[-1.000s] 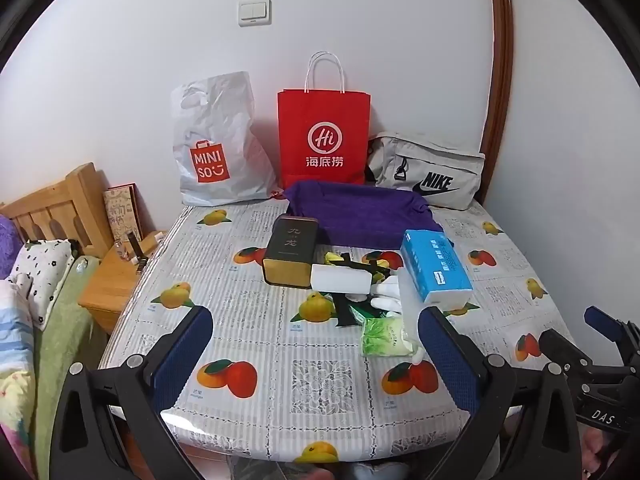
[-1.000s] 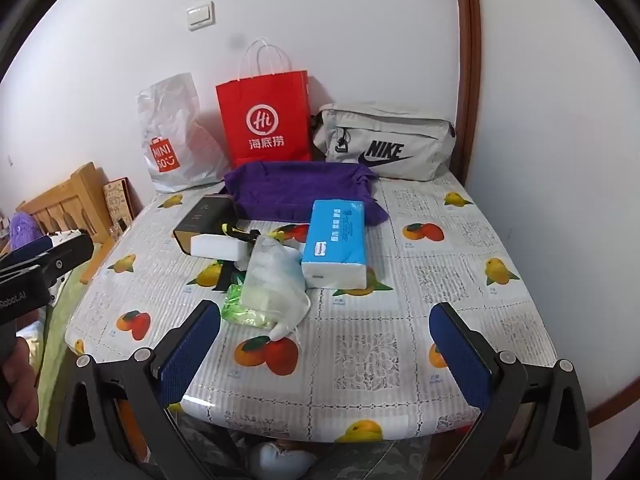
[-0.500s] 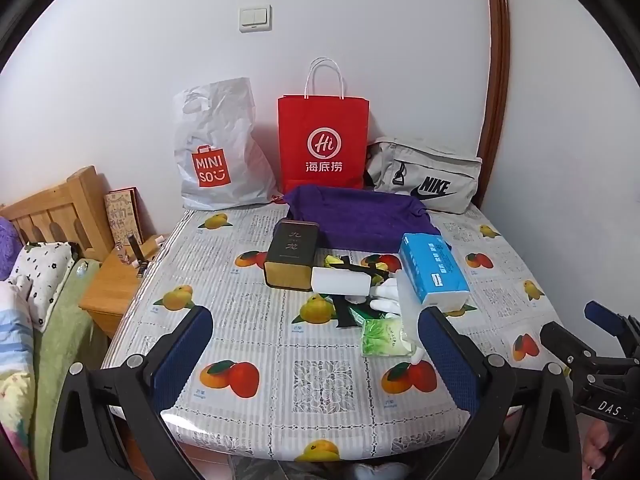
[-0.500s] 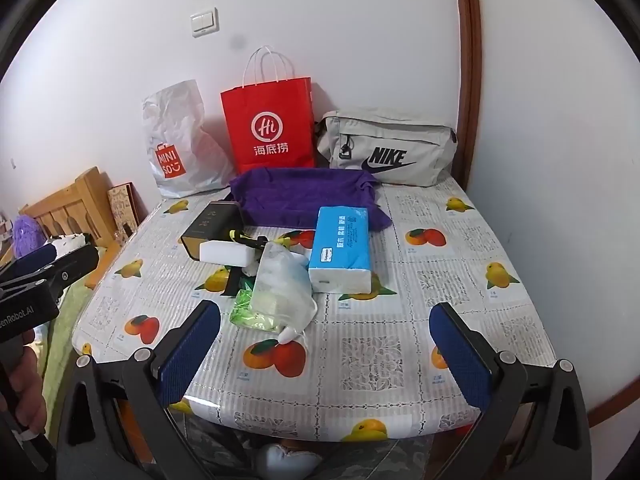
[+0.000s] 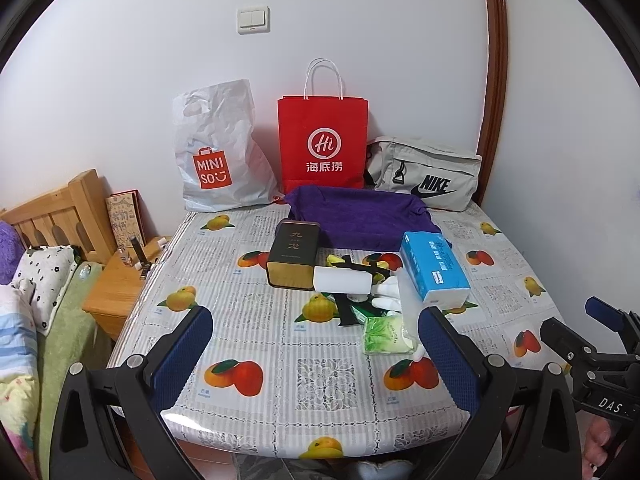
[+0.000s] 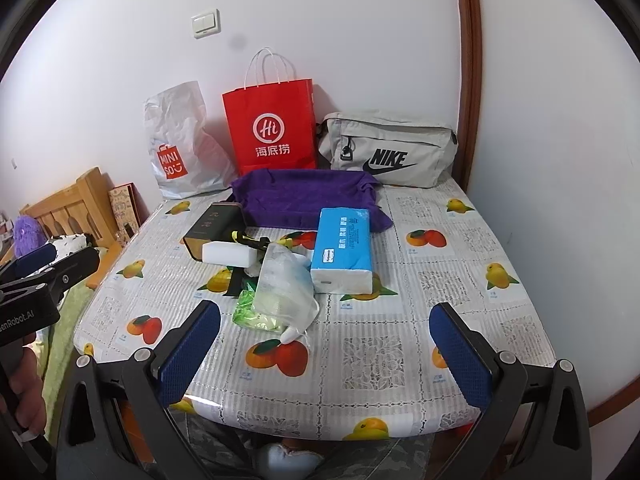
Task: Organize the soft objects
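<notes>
A folded purple towel (image 5: 360, 216) (image 6: 308, 196) lies at the back of the table. In front of it lie a blue tissue pack (image 5: 434, 266) (image 6: 344, 248), a white sponge block (image 5: 342, 280) (image 6: 230, 256), a clear plastic bag (image 6: 282, 284) and a green packet (image 5: 386, 334) (image 6: 250, 314). My left gripper (image 5: 314, 346) is open and empty above the table's near edge. My right gripper (image 6: 326, 344) is open and empty, also at the near edge, a little short of the bag.
A dark tea box (image 5: 294, 252) stands by the sponge. A Miniso bag (image 5: 216, 160), a red paper bag (image 5: 324, 144) and a grey Nike pouch (image 5: 428, 176) line the back wall. A wooden bed frame (image 5: 52, 212) and nightstand (image 5: 120, 280) are on the left.
Both grippers have drawn back and risen slightly, so the table looks a little farther away. Nothing on the table has moved.
</notes>
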Motion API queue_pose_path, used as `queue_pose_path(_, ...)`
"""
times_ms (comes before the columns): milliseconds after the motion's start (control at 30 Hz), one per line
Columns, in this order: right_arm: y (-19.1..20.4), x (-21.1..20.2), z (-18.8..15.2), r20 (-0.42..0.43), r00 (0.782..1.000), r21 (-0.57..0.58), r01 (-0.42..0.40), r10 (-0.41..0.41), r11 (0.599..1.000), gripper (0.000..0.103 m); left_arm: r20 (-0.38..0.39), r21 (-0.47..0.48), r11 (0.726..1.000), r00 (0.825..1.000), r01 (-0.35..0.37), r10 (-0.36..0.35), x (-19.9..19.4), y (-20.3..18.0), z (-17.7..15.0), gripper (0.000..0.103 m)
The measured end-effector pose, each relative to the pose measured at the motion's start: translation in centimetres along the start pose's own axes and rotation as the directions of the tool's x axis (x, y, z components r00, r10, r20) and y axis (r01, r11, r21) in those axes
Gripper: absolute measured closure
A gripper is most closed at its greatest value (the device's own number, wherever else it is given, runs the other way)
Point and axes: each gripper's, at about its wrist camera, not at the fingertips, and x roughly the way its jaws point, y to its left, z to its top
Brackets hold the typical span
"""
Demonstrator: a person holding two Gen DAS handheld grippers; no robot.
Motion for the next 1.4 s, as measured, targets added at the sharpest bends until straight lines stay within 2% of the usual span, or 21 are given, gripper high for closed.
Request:
queue_pose_path(567,0.4,0.02,-0.11,0.0,1.0,0.0,0.001,-0.001,1.0,0.0,-0.005,0.002,1.0,1.0,-0.002,0.002,0.06,0.07,-0.54,0.0)
queue_pose_path(1400,0.45,-0.02,-0.31,-0.005,1.0,0.004,-0.003,0.003,1.0,0.0,0.027,0.001,1.0,1.0,-0.001,0.001,-0.73,-0.35,-0.59,0.0)
